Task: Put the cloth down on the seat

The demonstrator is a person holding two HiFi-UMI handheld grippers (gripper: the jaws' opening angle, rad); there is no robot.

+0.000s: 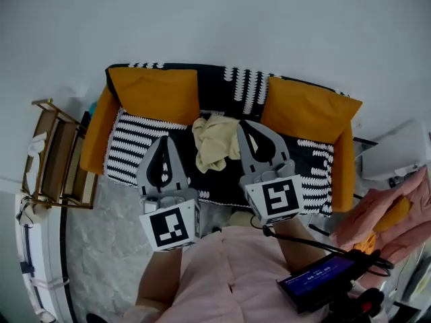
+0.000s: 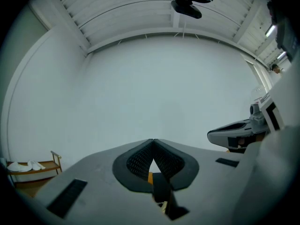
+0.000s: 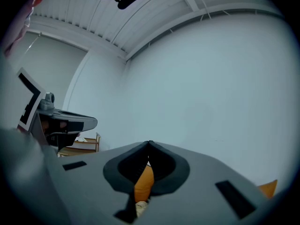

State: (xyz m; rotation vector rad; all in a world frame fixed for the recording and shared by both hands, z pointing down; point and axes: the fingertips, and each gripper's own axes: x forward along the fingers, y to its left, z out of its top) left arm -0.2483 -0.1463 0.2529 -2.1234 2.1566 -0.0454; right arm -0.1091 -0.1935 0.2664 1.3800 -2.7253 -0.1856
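A crumpled cream cloth (image 1: 214, 143) lies on the seat of the sofa (image 1: 135, 143), which has a black-and-white striped cover and orange cushions (image 1: 156, 93). It rests against the backrest, between my two grippers as the head view shows them. My left gripper (image 1: 167, 141) hovers left of the cloth, jaws closed tip to tip with nothing in them. On the cloth's right side my right gripper (image 1: 244, 124) is also shut and empty. Both gripper views point up at the white wall: left gripper (image 2: 153, 140), right gripper (image 3: 149, 143), with an orange cushion (image 3: 144, 182) showing through the gap.
A wooden rack (image 1: 57, 155) stands left of the sofa and also shows as a rack (image 2: 33, 165) in the left gripper view. Pink fabric (image 1: 397, 210) lies at the right. A dark device with a blue screen (image 1: 316, 281) and cables hang near the person's waist.
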